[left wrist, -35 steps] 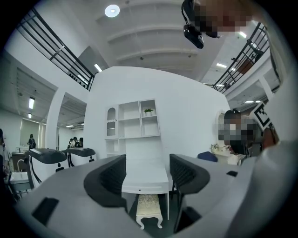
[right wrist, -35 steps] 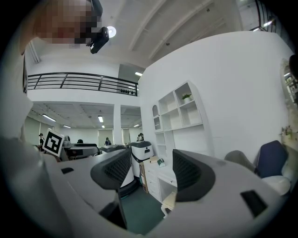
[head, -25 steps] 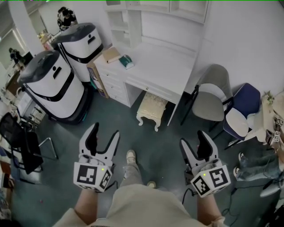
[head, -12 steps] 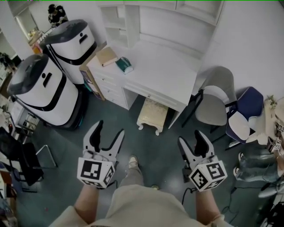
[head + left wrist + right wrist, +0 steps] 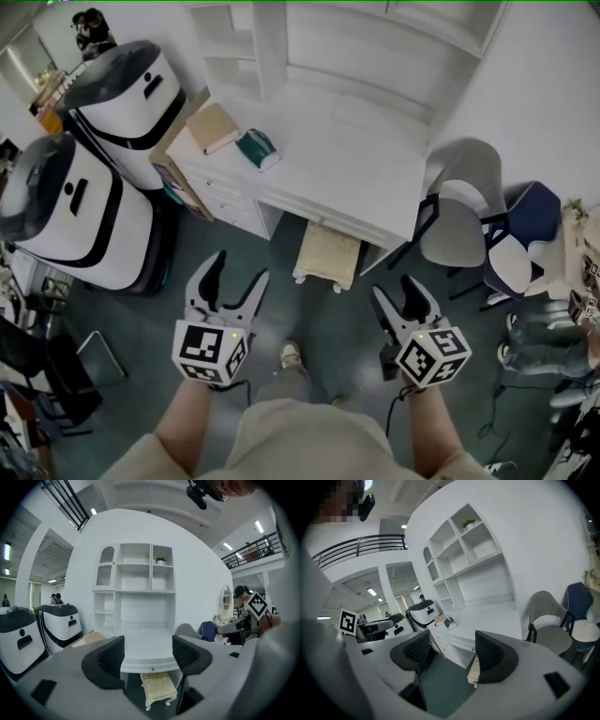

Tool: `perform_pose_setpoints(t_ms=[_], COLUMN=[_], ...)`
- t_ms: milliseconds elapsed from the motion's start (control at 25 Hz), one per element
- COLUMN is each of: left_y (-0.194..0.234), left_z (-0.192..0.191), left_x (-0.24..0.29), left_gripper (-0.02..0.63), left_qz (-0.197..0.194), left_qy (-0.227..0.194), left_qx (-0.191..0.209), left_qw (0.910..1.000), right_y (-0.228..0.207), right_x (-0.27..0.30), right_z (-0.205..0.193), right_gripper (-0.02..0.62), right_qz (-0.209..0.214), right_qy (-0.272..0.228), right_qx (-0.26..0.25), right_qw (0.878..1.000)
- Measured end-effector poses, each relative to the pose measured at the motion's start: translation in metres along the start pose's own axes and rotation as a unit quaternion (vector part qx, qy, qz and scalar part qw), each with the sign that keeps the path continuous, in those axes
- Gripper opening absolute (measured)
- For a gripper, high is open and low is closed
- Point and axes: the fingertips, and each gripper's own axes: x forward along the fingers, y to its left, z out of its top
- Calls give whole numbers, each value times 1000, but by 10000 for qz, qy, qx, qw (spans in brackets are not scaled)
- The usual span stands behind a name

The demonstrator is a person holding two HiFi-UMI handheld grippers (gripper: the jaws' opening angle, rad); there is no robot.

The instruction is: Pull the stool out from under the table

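I see the cream, rectangular padded stool (image 5: 328, 255) on carved legs, half tucked under the smooth white table (image 5: 356, 159). My left claw (image 5: 238, 267) and right claw (image 5: 394, 287) gape empty, short of it.

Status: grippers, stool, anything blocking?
Both open, empty: left gripper, right gripper, short of the stool. Stool partly under white table. Nothing between them; grey chair stands off to its right.
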Motion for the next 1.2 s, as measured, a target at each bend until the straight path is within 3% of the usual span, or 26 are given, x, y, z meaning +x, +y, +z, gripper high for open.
perform_pose_setpoints(t_ms=[520,840,1200], left_y=[46,45,29], left_z=[-70,-130,-218], left_x=[122,187,254], left_gripper=[316,325,328], left_qz=[-526,-476,-535], left_qy=[582,864,1308], left_qx=[-238,-738,-694], left_qw=[9966,9924,9875], right_y=[-58,-116,-181], right_x=[116,170,223], right_z=[-47,-104,-170], right_gripper=[304,311,316], right_qz=[-482,-547,-560], right_qy=[426,923,1289], right_qx=[571,720,974], right_qw=[9963,9916,9853])
